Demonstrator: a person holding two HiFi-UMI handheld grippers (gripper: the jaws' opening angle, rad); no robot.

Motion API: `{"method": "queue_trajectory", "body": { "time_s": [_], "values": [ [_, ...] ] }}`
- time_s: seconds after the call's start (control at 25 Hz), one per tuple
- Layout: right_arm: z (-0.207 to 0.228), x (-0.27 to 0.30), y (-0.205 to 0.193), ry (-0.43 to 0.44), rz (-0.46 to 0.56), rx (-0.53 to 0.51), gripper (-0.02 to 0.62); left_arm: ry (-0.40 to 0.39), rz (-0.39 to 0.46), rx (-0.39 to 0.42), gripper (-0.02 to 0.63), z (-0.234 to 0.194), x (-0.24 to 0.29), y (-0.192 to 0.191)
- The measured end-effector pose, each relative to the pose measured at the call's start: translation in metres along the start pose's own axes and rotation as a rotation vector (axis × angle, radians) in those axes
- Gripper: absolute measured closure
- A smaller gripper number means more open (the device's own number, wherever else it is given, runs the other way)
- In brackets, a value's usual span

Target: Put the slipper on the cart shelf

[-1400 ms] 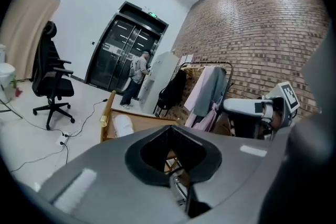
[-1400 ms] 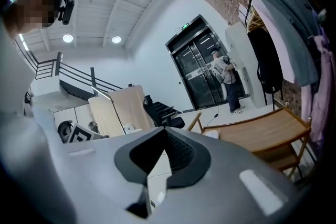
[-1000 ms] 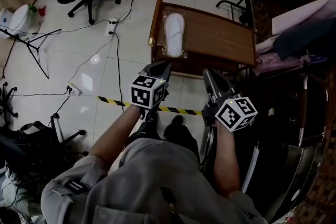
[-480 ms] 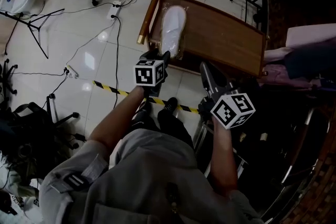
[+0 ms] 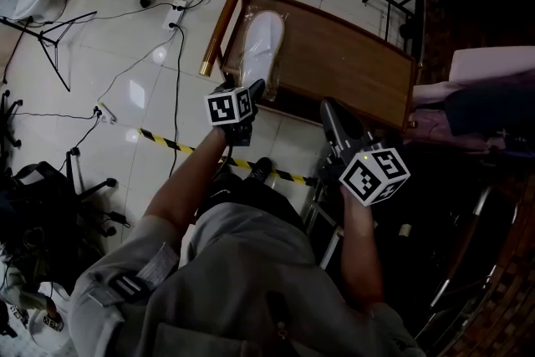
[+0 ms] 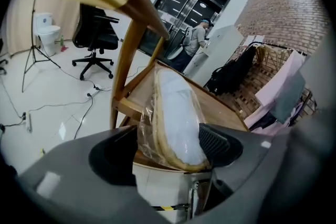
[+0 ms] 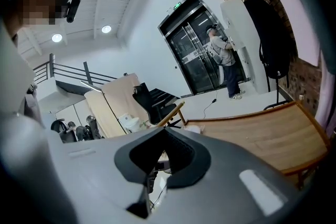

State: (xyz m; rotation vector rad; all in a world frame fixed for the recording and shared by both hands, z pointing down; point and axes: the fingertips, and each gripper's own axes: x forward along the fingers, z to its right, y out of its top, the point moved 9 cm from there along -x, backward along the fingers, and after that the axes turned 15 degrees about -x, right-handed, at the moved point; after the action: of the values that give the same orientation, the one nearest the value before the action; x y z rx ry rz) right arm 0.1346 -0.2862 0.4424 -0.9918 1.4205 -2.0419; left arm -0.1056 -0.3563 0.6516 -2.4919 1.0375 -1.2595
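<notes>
Straddling the slipper (image 6: 176, 113) heel at 12 o'clock, left gripper (image 6: 168, 147) jaws have just been opening; seemingly light, soft, slick-wrapped: pinch its sides. Right gripper (image 7: 165, 157) closed.

surface: wooden cart shelf (image 5: 351, 63) | on it: plastic-wrapped white slipper (image 5: 261, 42), left end

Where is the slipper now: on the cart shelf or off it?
On it: the plastic-wrapped slipper lies on the wooden cart shelf, at the end beside the cart handle.
</notes>
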Motion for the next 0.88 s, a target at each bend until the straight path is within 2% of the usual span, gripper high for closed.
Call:
{"method": "queue_trajectory", "body": {
  "time_s": [0.08,0.28,0.52,0.68,0.88],
  "values": [
    [0.004,0.0,0.0,0.003,-0.004,0.002,0.597,-0.006,-0.011,-0.017,0.24,0.0,0.003,-0.001],
    [0.008,0.005,0.003,0.018,0.005,0.017,0.597,0.01,-0.007,0.031,0.392,0.018,-0.007,0.001],
    [0.005,0.01,0.005,0.042,0.031,0.036,0.597,-0.016,0.034,0.132,0.524,0.043,-0.033,0.006],
    [0.001,0.006,0.006,0.031,0.054,0.042,0.597,-0.061,0.048,0.185,0.534,0.062,-0.046,0.012],
    [0.001,-0.011,0.008,-0.024,0.086,0.05,0.597,-0.17,0.072,0.227,0.534,0.098,-0.066,0.022]
  ]
}}
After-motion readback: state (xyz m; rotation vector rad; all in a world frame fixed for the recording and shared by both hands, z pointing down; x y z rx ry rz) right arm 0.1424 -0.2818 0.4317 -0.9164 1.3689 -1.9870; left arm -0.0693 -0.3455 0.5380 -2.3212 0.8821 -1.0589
